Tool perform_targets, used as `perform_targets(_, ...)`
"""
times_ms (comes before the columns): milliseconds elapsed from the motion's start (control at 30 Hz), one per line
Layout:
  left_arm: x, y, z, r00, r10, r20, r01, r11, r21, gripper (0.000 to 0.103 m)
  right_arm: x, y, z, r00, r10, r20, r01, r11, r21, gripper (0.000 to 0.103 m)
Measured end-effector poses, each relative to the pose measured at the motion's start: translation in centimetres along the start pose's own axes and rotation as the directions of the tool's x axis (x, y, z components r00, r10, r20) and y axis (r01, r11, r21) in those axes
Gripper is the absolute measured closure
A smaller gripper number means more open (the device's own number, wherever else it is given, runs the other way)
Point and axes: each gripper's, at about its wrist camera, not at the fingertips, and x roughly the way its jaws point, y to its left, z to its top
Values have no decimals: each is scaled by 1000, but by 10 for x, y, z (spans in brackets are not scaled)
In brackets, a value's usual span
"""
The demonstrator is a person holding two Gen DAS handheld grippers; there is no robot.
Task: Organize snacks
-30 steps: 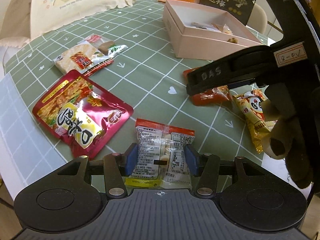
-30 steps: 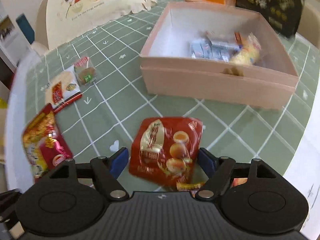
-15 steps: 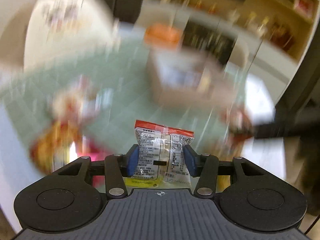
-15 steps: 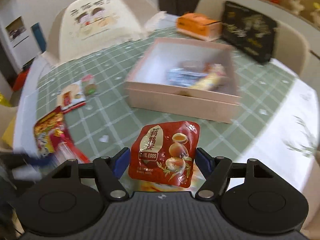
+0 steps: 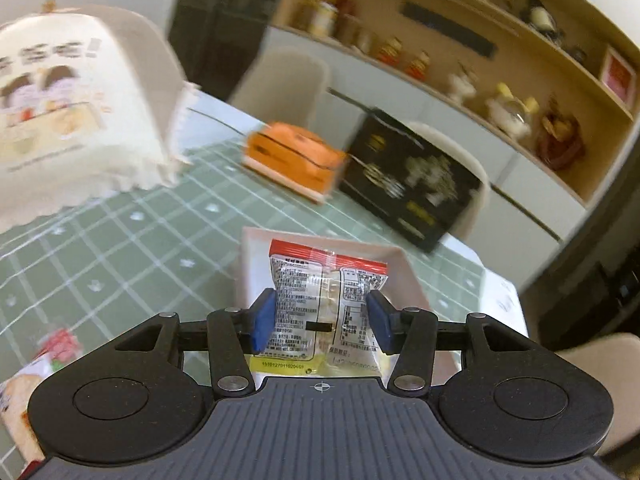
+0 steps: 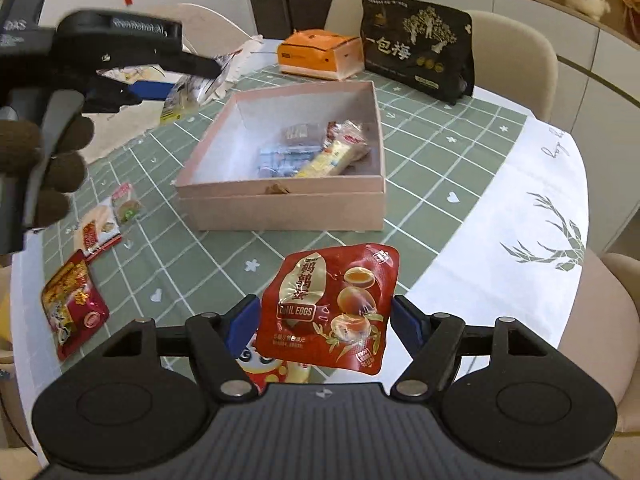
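Clear-film snack packet (image 5: 326, 300), red top band, clamped between the blue pads of the left gripper (image 5: 321, 317); lifted off the tablecloth a second ago, now carried in the air, frame centre, above the near corner of the pink box (image 5: 402, 276). Jaws nipped in slightly during the lift, packet held throughout. Red quail-egg pouch (image 6: 332, 306) likewise pinched in the right gripper (image 6: 326, 322), also raised off the cloth, hanging lower centre, short of the pink box (image 6: 280, 204) in mid-frame. Both pickups done; only the drop into the box left, by the look of it.

Box interior hidden behind the packet in left view; background there motion-blurred. Right view: a few wrapped snacks already inside, labels unreadable. Three more packs on the green check tablecloth (image 6: 420, 208) at left edge, another mostly hidden under the right gripper. Gloved hand (image 6: 44, 168) cut off upper left.
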Motion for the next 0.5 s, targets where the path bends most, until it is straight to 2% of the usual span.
perform_targets(133,-28,34,-15,994,-107,31,109,991,-82,49,9,-8,2,1000,0,-17,0,1000,9,38)
perform_targets(200,-17,45,-13,987,-164,3,161,965,-209,48,11,-8,9,1000,22,1,-22,1000,6,43)
perform_targets(267,6,37,-7,966,-255,-31,240,938,-249,48,14,0,24,999,30,28,-30,999,-17,45)
perform_targets(300,17,29,-5,965,-251,-71,230,947,-225,48,17,4,35,999,33,28,-32,999,-19,46)
perform_targets(333,28,21,-4,970,-212,-120,188,965,-183,50,18,8,44,999,46,26,-46,999,-18,46)
perform_targets(367,34,16,-5,974,-182,-134,162,976,-145,50,18,12,53,997,69,25,-69,997,-20,46)
perform_targets(433,42,14,-8,974,-183,-130,166,977,-132,50,20,18,66,997,82,15,-81,996,-25,45)
perform_targets(500,44,20,-10,975,-207,-87,188,964,-188,50,20,21,67,997,75,7,-75,997,-32,43)
